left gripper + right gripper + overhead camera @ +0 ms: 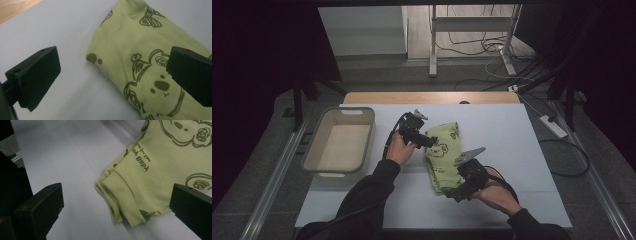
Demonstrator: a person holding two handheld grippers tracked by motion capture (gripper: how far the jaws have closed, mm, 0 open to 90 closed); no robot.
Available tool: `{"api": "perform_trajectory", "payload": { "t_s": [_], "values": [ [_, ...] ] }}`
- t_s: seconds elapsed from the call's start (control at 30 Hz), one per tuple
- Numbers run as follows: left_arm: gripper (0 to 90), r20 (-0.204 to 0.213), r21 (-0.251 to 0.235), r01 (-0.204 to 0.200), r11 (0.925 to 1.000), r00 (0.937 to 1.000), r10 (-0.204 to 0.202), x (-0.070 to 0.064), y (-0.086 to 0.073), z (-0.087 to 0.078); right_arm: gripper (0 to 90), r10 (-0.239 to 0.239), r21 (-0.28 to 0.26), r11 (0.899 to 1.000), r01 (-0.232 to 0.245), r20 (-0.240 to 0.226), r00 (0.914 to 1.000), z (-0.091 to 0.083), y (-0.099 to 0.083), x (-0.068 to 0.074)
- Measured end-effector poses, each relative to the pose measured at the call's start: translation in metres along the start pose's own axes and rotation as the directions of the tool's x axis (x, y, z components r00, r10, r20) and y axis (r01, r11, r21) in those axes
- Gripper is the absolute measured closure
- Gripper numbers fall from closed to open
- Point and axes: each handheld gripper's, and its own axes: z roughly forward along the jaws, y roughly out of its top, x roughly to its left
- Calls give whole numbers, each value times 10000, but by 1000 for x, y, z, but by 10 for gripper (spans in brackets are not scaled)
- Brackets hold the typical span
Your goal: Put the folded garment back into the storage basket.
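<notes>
Green folded garment (443,155) lies mid-table on the white sheet (512,145), right of the beige basin (341,141). Left gripper (428,141) and right gripper (456,192) are held agape at opposite edges, nothing grasped. Step judged pre-grasp; a closing pinch on both edges is called for next.

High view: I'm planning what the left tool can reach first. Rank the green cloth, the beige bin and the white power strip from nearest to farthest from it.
Measured from the left tool:
1. Green cloth: right at its tip, on the table's middle.
2. Beige bin: to its left, at the table's left edge.
3. White power strip: far right, on the floor beyond the table.
</notes>
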Motion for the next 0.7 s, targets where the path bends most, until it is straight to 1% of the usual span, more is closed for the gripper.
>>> {"api": "perform_trajectory", "payload": {
  "t_s": [0.07, 0.23, 0.4, 0.5, 0.53, 0.57, 0.67, 0.7],
  "values": [
    [0, -89, 33, -45, 10000, 10000, 46, 1, 1, 3, 0, -4, 3, 10000, 4, -15, 10000, 2, 1, 0],
    [0, -274, 172, -91, 9998, 9996, 96, 3, 4, 13, 0, -167, 281, 9995, 167, -10, 9999, 11, 3, 0],
    [0, -299, 350, -67, 9994, 9995, 78, 4, 5, 24, 0, -324, 414, 9986, 328, -125, 9994, 15, 2, -2],
    [0, -401, 484, -27, 9988, 9992, 46, 6, 3, 29, 0, -374, 630, 9973, 379, -85, 9993, 19, 1, -3],
    [0, -385, 517, 16, 9987, 9993, 3, 6, 2, 30, 0, -492, 862, 9951, 492, -23, 9988, 23, 1, -3],
    [0, -385, 544, 36, 9985, 9993, -15, 7, 1, 31, 0, -492, 862, 9951, 492, -23, 9988, 23, 1, -3],
    [0, -292, 659, 86, 9978, 9996, -67, 8, -1, 34, 0, -592, 1175, 9913, 589, -10, 9982, 30, -1, -5],
    [0, -260, 676, 88, 9977, 9996, -71, 8, -2, 36, 0, -672, 1285, 9895, 659, 64, 9977, 32, -1, -5]
  ]
}}
